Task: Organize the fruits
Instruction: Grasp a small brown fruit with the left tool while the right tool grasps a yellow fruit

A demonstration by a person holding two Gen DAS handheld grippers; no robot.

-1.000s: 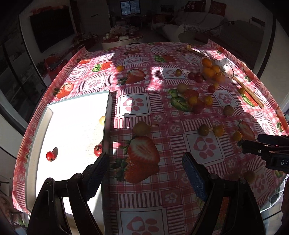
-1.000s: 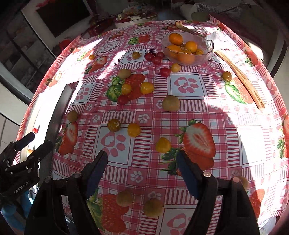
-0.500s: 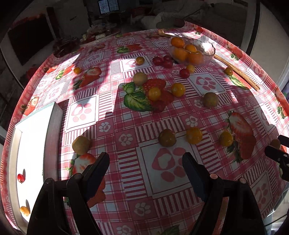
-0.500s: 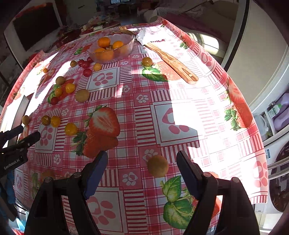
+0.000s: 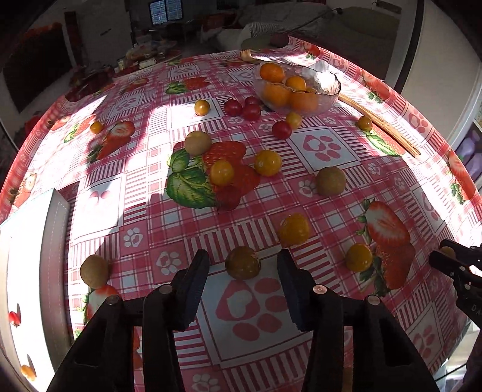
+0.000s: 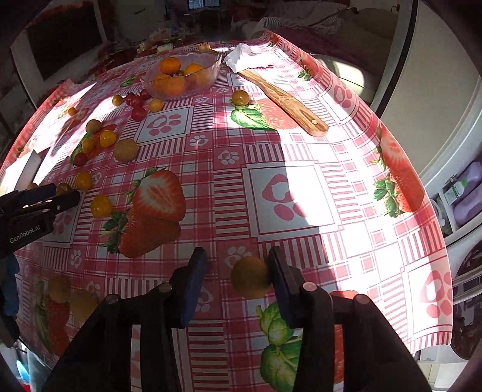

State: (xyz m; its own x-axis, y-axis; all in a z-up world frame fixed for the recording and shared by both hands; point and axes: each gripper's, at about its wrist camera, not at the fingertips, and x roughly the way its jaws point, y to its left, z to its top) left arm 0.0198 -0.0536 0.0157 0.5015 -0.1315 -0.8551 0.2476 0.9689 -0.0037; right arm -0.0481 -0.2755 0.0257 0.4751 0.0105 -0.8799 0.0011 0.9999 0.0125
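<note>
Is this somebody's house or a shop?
Most likely a home, probably a dining table beside a living room. The strawberry-print tablecloth holds a glass fruit bowl, a sofa sits behind it, and a dark television hangs on the wall.

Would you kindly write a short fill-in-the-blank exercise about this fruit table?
1. The oranges sit in a ____ bowl.
2. Each open gripper, left gripper and right gripper, has one small ____ between its fingers.
3. The wooden spatula lies on the ____.

Missing words: glass; fruit; tablecloth
</note>
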